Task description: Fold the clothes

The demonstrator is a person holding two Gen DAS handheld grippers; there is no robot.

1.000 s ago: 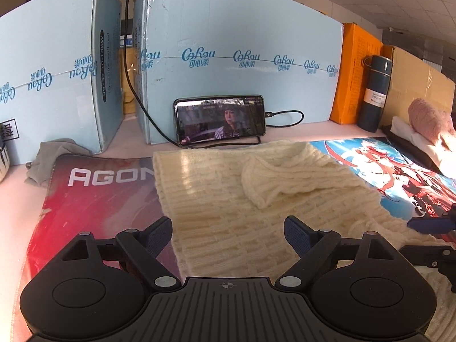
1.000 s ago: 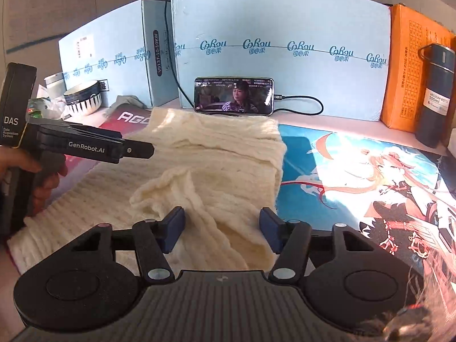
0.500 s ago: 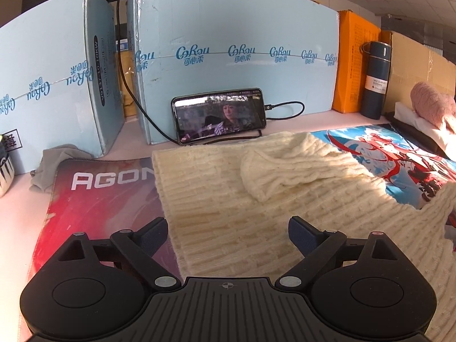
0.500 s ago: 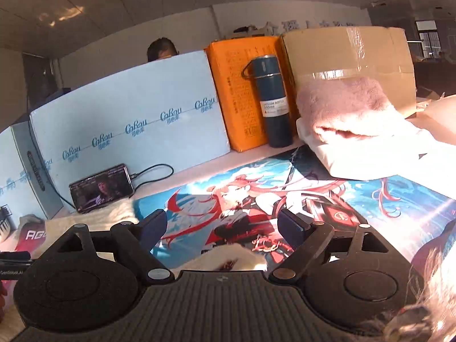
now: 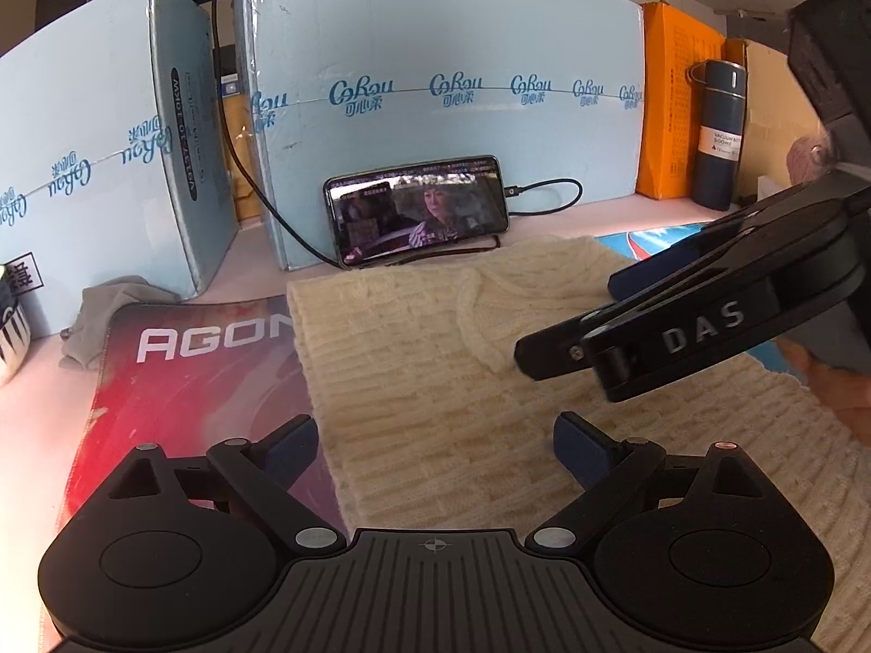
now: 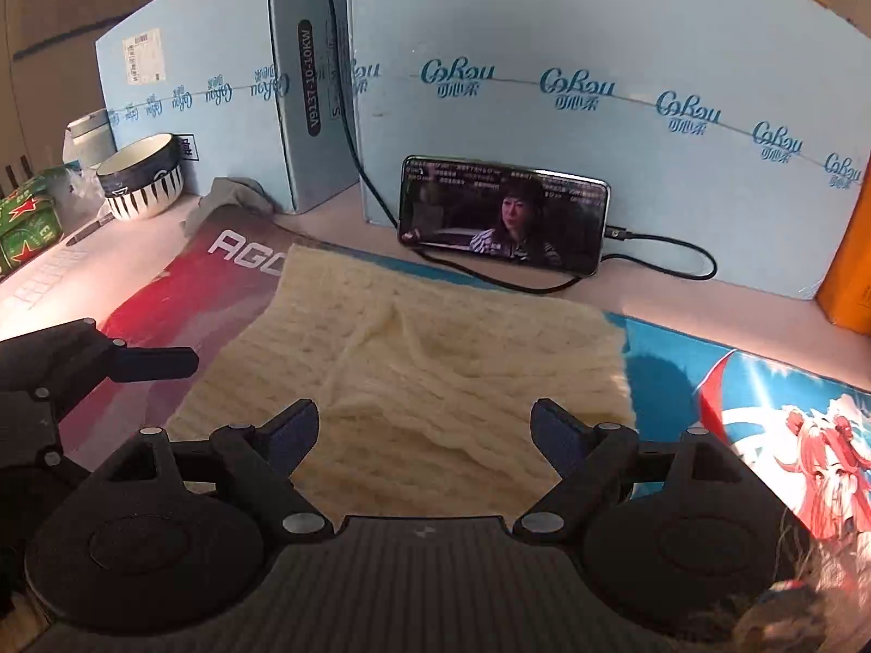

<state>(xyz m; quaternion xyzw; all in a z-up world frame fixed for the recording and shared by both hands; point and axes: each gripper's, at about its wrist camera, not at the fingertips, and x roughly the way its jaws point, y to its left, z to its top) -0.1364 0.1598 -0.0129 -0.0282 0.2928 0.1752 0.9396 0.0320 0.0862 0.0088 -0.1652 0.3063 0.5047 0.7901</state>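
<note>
The cream cable-knit sweater (image 6: 435, 381) lies partly folded across the red gaming mat (image 5: 196, 375) and the blue anime-print mat (image 6: 762, 408), its near portion not yet folded — the next move, in my judgement, calls for gripping an edge. The left gripper (image 5: 435, 443) and right gripper (image 6: 424, 430) hover above the knit, jaws spread wide — released, holding nothing.

A cream cable-knit sweater (image 5: 435, 381) (image 6: 424, 370) lies flat across two desk mats, one sleeve folded over its body, edges squared near the phone.
</note>
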